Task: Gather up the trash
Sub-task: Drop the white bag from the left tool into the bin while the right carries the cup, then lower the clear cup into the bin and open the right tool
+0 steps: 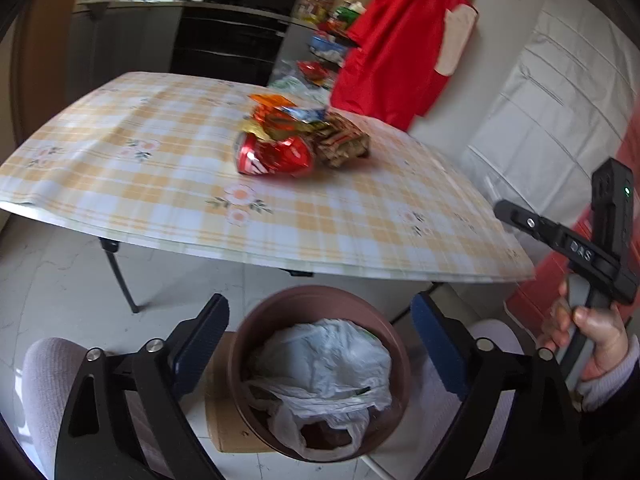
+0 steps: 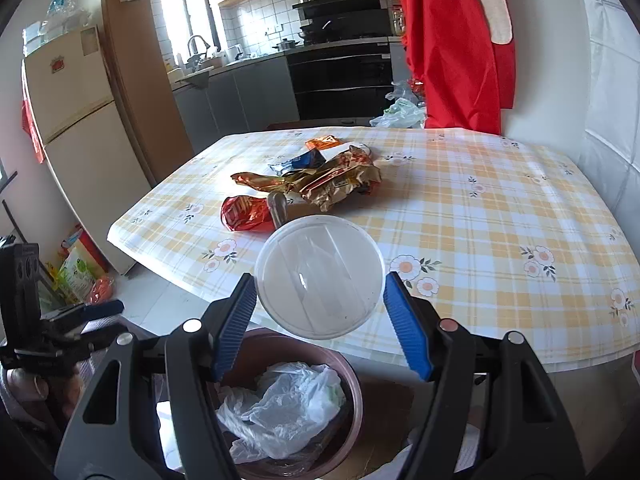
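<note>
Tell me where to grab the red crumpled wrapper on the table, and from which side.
Grip the red wrapper across its puffed middle, coming from the table edge nearest the bin. That side is clear; the other wrappers crowd its far side.

Glossy foil wrappers (image 2: 320,184); clear plastic lid (image 2: 320,276).

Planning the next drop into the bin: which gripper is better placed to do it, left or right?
Right. The right gripper is shut on the clear plastic cup, hovering just above the brown bin. The left gripper is open and empty over the bin.
</note>
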The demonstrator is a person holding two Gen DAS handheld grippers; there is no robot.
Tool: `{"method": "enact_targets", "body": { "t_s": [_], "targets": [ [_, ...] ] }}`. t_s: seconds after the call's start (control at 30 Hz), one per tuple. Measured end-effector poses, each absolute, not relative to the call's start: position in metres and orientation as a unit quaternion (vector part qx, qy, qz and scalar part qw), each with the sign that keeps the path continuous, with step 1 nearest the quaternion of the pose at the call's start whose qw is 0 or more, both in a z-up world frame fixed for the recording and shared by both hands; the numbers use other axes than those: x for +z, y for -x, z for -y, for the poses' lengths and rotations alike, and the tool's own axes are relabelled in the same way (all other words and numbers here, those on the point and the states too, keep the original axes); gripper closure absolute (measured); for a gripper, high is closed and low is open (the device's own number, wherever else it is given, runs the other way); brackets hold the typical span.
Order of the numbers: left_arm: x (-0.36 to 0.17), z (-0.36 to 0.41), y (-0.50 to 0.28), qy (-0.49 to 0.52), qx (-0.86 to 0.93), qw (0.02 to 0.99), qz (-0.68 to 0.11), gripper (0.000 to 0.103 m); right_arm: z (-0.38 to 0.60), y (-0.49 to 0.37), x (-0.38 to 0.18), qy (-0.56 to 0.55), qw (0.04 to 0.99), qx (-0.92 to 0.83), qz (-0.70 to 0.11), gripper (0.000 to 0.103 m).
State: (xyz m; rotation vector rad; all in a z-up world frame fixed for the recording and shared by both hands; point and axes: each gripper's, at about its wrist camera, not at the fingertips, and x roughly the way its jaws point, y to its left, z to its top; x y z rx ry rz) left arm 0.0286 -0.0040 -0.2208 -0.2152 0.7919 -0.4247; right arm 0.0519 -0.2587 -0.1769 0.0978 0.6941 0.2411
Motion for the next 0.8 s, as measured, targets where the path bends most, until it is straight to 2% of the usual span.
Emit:
{"method": "enact_targets", "body": {
  "t_s": [0.27,0.8],
  "targets": [
    [-0.215,-0.022,-0.032,0.114,-0.129,0.918,-0.356,0.007,0.236,-0.049,-0.179,-0.025,0.922,0.149,-0.357,0.037],
    [-0.215,-0.047,-0.034,0.137,-0.087,0.923,-0.35,0.006,0.195,-0.036,-0.217,0.007,0.876,0.198,-0.44,0.037]
  ]
}}
